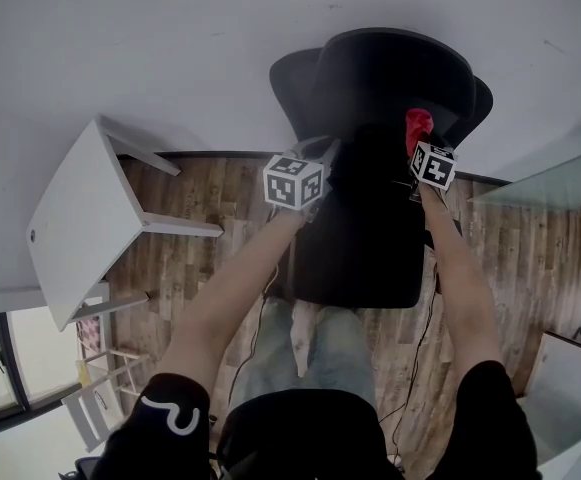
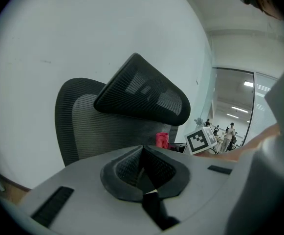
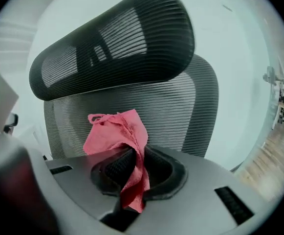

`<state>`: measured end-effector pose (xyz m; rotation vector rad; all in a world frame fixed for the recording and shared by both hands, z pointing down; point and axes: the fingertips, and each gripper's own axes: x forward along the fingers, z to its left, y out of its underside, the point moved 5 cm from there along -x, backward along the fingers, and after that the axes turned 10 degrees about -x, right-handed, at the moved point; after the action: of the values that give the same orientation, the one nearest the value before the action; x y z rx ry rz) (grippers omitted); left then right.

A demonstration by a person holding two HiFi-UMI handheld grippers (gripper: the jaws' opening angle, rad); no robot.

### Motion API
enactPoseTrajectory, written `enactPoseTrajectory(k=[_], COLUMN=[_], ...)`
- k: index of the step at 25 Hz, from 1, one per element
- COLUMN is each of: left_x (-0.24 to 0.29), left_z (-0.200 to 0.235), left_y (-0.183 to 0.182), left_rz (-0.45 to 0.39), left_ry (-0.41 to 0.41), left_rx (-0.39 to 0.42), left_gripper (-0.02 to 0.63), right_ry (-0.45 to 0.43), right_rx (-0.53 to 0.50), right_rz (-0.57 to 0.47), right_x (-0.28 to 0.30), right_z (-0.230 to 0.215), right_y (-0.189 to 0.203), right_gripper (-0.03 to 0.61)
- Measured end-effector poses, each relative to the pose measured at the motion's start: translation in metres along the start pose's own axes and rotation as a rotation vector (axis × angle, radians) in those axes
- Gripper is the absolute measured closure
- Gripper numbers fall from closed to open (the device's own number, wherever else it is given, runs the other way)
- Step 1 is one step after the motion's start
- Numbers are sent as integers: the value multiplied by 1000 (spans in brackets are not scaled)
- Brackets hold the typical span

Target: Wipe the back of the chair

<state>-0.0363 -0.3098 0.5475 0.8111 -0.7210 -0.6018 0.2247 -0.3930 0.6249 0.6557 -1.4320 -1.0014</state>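
Cloth (image 3: 115, 133): red, pinched in right gripper (image 3: 132, 168), jaws closed on it, near chair (image 3: 181, 106) back. Left gripper (image 2: 142, 166): closed, empty. Step: approach. Next: press cloth to mesh, sweep.

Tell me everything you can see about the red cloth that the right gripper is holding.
The red cloth is thin, crumpled and pinkish red, with a stitched edge. The right gripper is shut on it: its dark ribbed fingers pinch its middle, a bunched part stands above them and a narrow tail hangs below. It is held before the chair's black mesh backrest, under the headrest; whether it touches the mesh cannot be told.
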Motion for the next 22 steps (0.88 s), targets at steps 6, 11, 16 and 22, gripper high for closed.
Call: enactPoseTrajectory(k=[6,11,16,22], left_x=[11,12,9,-5], left_z=[-22,-21,-16,12], left_y=[2,1,9,21], left_rz=[2,-8,10,46], left_ry=[24,20,23,33], left_rx=[12,6,5,10], left_gripper=[589,589,589,589], right_ry=[91,146,216,116], right_rx=[20,29,79,118], right_rz=[21,29,28,-12], right_x=[-16,-25,-39,-59], right_z=[-57,-83,-103,-51], right_y=[9,16,23,27], right_gripper=[512,512,512,511])
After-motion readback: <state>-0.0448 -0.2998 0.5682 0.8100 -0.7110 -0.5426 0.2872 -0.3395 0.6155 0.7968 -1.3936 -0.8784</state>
